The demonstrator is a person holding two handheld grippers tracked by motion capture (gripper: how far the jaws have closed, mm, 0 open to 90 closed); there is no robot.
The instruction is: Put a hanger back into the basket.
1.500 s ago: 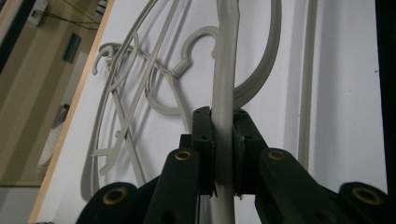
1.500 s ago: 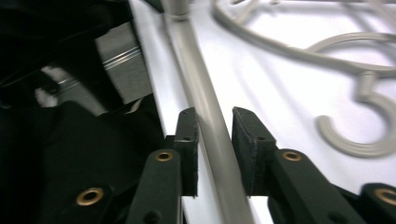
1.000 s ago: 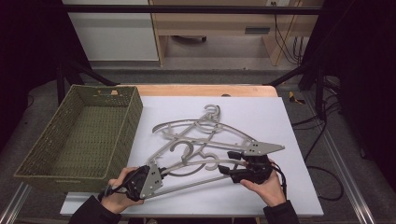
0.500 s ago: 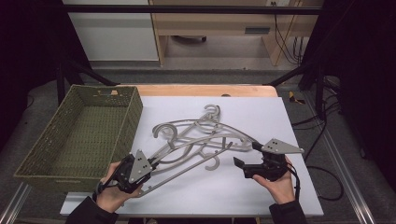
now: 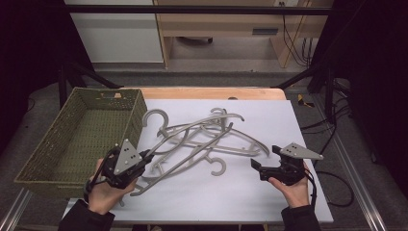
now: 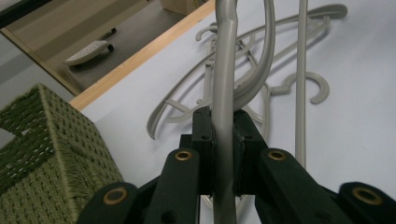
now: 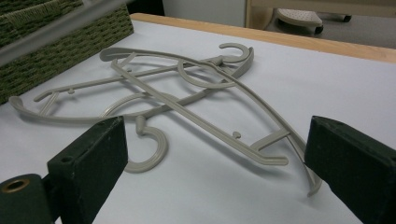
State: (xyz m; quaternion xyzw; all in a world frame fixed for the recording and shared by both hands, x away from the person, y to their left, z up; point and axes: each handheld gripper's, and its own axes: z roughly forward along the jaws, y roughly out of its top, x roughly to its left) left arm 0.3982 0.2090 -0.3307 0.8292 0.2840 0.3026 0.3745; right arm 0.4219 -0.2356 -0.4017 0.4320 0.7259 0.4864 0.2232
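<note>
Since the earlier frame, one grey hanger (image 5: 185, 161) has been lifted at its near end by the left gripper (image 5: 139, 161), clamped on its bar near the table's (image 5: 298, 120) front left corner, while the right gripper (image 5: 254, 164) has just been opened and drawn back empty. Light, stiff, slippery plastic is judged; a grip on a straight bar is advised. Farther off, the hanger pile (image 5: 207, 132) lies mid-table beside the basket (image 5: 62, 144).

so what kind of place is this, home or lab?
Most likely a lab or data-collection workspace, not a home. A white-topped table stands inside a dark metal frame, with cables trailing on the floor beside it. On the table lie only grey hangers and a green woven basket.
</note>
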